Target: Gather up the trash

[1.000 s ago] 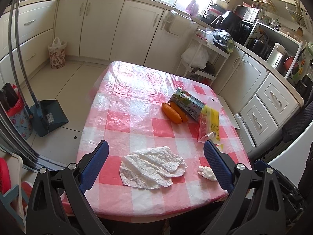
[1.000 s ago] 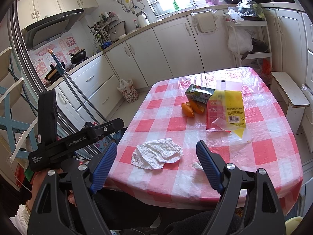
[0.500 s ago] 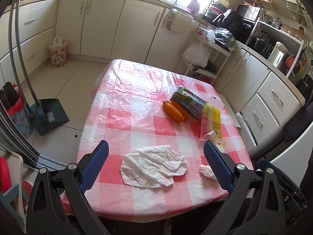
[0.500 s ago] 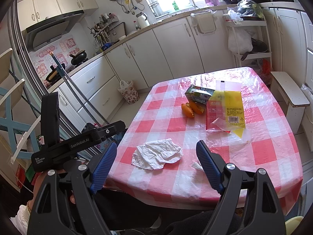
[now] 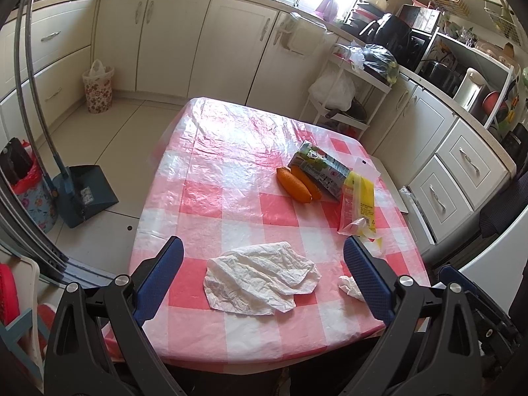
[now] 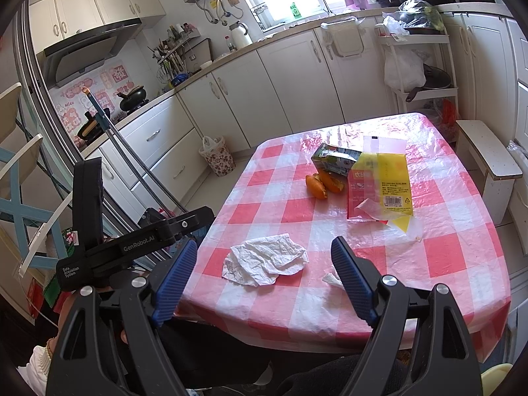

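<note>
A crumpled white paper napkin [image 5: 260, 277] [image 6: 264, 259] lies near the front edge of the pink checked table [image 5: 231, 171]. A small paper wad [image 5: 349, 285] [image 6: 331, 279] sits to its right. Farther back lie two orange peel pieces [image 5: 297, 184] [image 6: 321, 183], a green drink carton [image 5: 318, 168] [image 6: 335, 160] and a yellow and red plastic wrapper [image 5: 359, 203] [image 6: 384, 186]. My left gripper [image 5: 264, 249] hovers open above the napkin, nothing between its fingers. My right gripper [image 6: 265, 247] is open too, held before the table's front edge.
A flowered waste bin [image 5: 97, 90] [image 6: 217, 158] stands on the floor by the cabinets. A blue dustpan [image 5: 82, 194] and broom handle lean left of the table. A white shelf cart [image 5: 349, 95] and a low stool [image 6: 488, 165] stand at the table's far side.
</note>
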Available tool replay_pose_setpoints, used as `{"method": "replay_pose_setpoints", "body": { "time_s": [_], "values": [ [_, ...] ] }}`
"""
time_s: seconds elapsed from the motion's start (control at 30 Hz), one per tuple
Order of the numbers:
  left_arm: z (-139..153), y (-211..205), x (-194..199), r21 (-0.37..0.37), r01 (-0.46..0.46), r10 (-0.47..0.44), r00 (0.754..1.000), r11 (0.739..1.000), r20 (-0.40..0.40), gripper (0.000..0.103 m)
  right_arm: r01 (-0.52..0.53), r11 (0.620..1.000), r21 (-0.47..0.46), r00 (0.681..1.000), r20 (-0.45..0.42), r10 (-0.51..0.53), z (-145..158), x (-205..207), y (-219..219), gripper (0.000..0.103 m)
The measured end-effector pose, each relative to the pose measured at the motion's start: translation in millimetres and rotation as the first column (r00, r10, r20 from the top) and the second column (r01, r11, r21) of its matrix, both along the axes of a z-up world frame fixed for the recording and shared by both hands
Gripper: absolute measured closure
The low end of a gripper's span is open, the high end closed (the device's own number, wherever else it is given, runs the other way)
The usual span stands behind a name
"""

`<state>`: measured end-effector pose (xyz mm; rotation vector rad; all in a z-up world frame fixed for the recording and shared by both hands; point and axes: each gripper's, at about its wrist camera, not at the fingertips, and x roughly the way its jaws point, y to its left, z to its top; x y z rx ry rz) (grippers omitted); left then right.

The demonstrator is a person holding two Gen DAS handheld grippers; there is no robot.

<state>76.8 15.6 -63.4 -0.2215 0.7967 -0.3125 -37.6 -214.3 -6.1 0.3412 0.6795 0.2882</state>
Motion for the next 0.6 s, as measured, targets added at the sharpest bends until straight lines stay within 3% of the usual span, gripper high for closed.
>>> {"method": "replay_pose_setpoints", "body": {
  "time_s": [0.6],
  "values": [
    [0.2,-0.1,0.1,0.000,-0.001,0.001,1.000,1.000,0.000,0.009,0.002,1.000,0.002,1.000,0.002,-0.002,0.3,-0.2,0.6,0.021]
  ]
}}
